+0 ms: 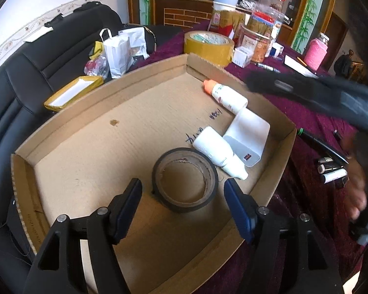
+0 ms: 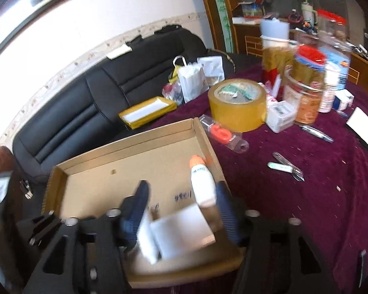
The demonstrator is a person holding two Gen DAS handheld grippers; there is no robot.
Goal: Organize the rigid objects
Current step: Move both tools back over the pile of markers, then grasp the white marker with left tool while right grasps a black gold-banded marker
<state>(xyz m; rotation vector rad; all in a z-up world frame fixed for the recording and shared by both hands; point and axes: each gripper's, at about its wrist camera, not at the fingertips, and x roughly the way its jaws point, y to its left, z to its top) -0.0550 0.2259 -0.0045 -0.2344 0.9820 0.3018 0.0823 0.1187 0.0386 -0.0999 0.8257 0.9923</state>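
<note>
- One shallow cardboard tray sits on the maroon-covered tabletop, beside a black sofa.
- Four things lie in the tray: one black tape roll, two white bottles and one white charger block.
- One bottle, the orange-capped bottle, lies near the tray's far corner; the other, a plain white bottle, lies between the tape roll and the charger block, touching the block.
- The left gripper has its jaws apart, one on either side of the tape roll, not pressing on it.
- The right gripper has its jaws apart over the charger block, with the base of the orange-capped bottle just inside its right jaw; the view is blurred and no grip shows.
- One large yellow tape roll stands on the tabletop beyond the tray.
- Several pens lie in a cluster on the tabletop beside the tray; the count is unclear.
- One pink jar stands at the far right.
</note>
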